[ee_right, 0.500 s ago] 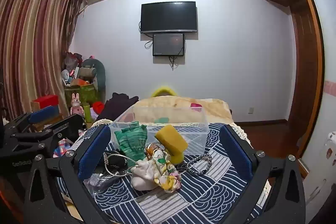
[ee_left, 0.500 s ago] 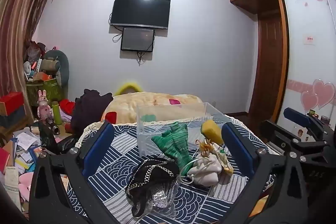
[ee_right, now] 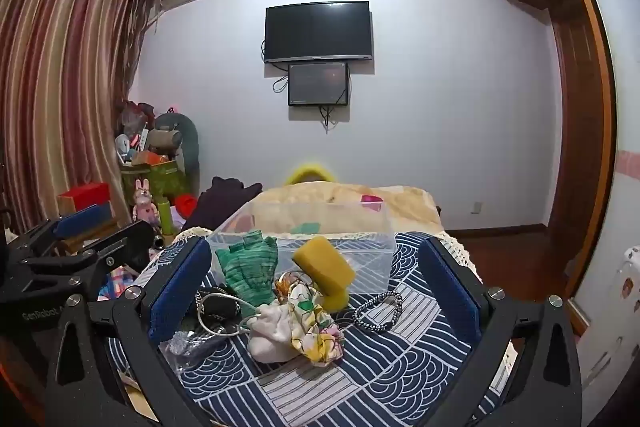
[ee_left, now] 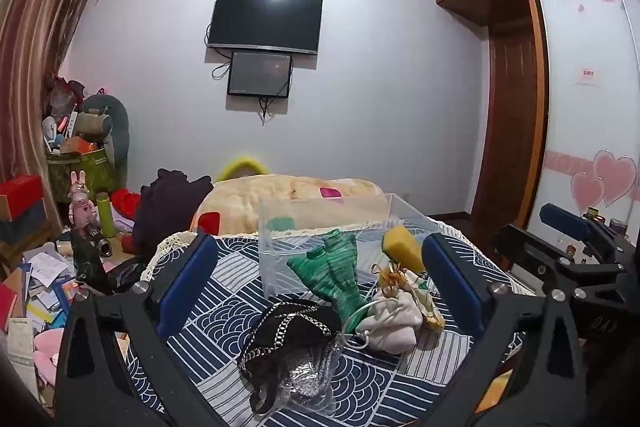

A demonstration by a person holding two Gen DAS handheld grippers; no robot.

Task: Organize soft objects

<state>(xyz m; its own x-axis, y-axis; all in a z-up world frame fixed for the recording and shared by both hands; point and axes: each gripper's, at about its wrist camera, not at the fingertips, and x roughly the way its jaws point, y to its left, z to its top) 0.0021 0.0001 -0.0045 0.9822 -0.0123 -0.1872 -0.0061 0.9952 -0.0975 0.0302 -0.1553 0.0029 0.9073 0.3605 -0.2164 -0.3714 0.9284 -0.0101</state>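
Both my left tool [ee_left: 320, 283] and right tool [ee_right: 314, 287] hover spread wide and empty above the patterned table [ee_right: 400, 367], where green knit [ee_right: 250, 267], yellow sponge [ee_right: 324, 265], white pouch [ee_right: 272, 331] and floral scrunchie [ee_right: 312, 323] lie heaped before the clear bin [ee_right: 360, 227].

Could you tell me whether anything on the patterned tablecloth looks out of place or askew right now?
The soft things lie heaped in front of the clear plastic bin, not in it. The yellow sponge is propped at a tilt, and the green knitted piece leans against the bin's wall. Nothing looks spilled or damaged.
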